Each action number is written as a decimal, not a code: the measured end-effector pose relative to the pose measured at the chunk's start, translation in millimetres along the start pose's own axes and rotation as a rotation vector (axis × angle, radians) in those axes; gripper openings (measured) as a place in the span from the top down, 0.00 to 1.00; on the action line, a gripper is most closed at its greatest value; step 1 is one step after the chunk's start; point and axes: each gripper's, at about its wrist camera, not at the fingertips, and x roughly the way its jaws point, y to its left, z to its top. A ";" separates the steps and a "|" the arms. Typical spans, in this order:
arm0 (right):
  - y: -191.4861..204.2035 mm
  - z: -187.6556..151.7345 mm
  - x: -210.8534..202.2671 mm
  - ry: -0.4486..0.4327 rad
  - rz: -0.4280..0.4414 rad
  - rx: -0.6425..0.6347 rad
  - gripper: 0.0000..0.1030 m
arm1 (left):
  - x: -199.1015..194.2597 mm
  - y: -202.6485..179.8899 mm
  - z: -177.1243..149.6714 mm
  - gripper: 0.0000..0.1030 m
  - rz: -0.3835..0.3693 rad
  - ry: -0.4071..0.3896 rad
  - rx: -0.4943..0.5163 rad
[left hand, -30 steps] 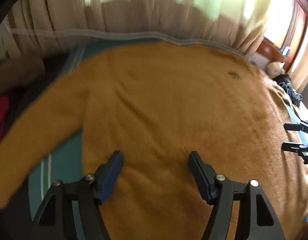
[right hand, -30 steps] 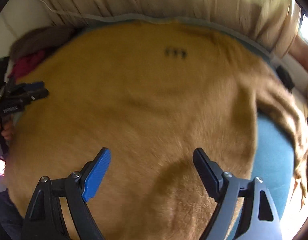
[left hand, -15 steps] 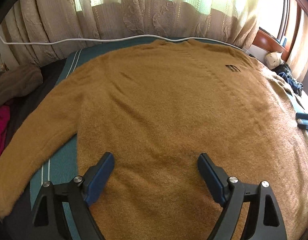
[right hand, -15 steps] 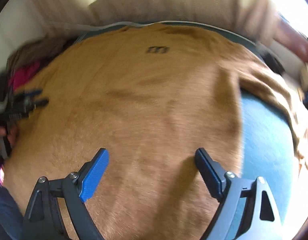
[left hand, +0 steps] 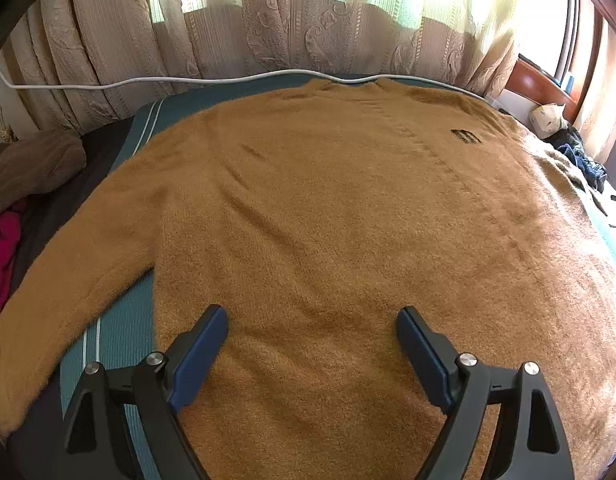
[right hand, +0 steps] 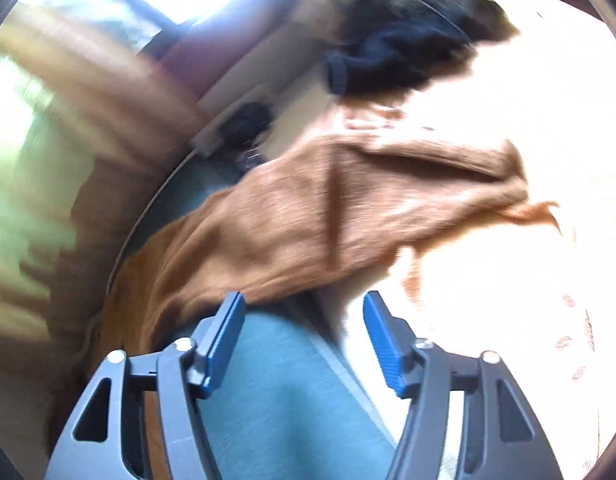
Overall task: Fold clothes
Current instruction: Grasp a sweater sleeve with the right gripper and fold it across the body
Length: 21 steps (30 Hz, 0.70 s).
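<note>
The sweater (left hand: 328, 220) lies flat and face up on the bed (left hand: 119, 336), its collar at the far edge by the curtains (left hand: 235, 24) and its hem nearest the viewer. It is a fuzzy mustard-brown knit with a small dark logo (left hand: 466, 136) on the chest toward the far right. The body is smoothed out with only a few shallow creases, and the left sleeve (left hand: 63, 300) runs out and down toward the near left corner. No fold shows yet: judging from this, the garment is spread and ready, and both sleeves and the body are left to fold.

In the right wrist view, which is heavily blurred, the right sleeve (right hand: 328, 216) lies rumpled across the teal sheet, its cuff end out toward the bright right side.

The left claw (left hand: 312, 324) hovers over the lower part of the body, jaws wide, nothing between them. The right claw (right hand: 303, 312) points at the rumpled sleeve; its jaws have just been closing and stand at a middling width, with only sheet visible between them and the sleeve's edge just beyond the tips.

A white cable (left hand: 147, 80) runs along the far edge of the bed, and brown and magenta clothes (left hand: 11, 216) sit piled at the left.
</note>
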 end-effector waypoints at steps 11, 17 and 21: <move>-29.3 10.6 31.7 0.041 0.112 0.184 0.43 | 0.7 -0.8 0.2 0.13 0.000 0.001 0.000; -34.4 21.5 32.6 -0.016 0.086 0.235 0.42 | 0.8 -0.9 0.2 0.13 0.000 0.002 -0.001; -42.0 33.8 36.5 -0.068 0.062 0.275 0.48 | 0.9 -0.9 0.3 0.12 -0.001 0.002 -0.002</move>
